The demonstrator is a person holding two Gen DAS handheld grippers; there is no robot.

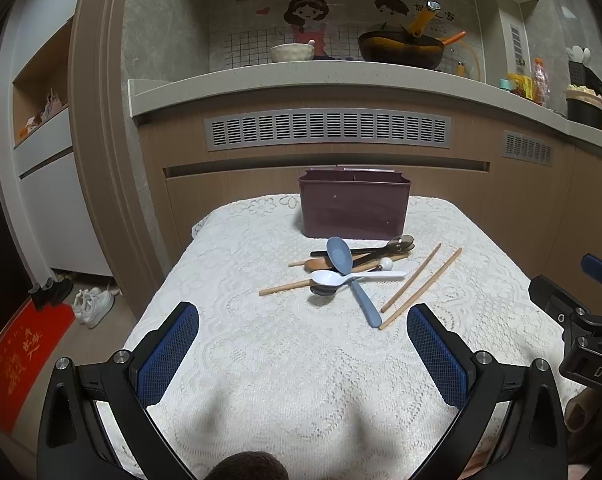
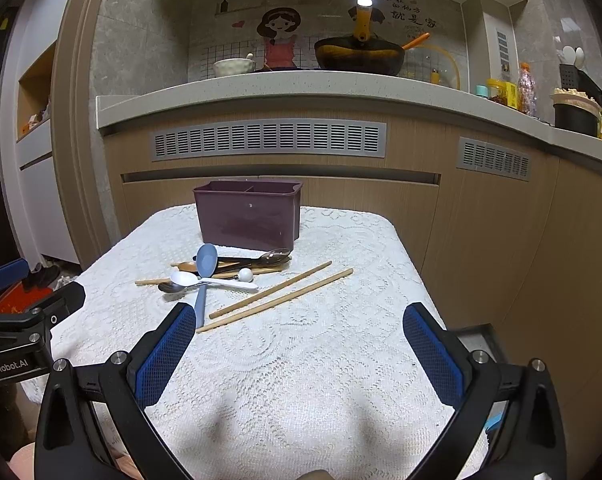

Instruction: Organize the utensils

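A dark purple divided utensil holder (image 1: 354, 208) (image 2: 249, 215) stands at the far end of the table. In front of it lies a pile of utensils: a blue-grey spoon (image 1: 341, 258) (image 2: 205, 260), a white spoon (image 1: 333, 278) (image 2: 189, 279), a metal spoon, dark and wooden spoons. Two wooden chopsticks (image 1: 421, 286) (image 2: 277, 296) lie to the pile's right. My left gripper (image 1: 303, 320) is open and empty, short of the pile. My right gripper (image 2: 299, 320) is open and empty, near the chopsticks' near ends.
The table carries a white lace cloth (image 1: 281, 360) (image 2: 301, 360). Behind it runs a wooden cabinet with vents under a counter (image 1: 341, 76) holding a pan and bowl. Shoes (image 1: 93, 304) and a red mat lie on the floor at left.
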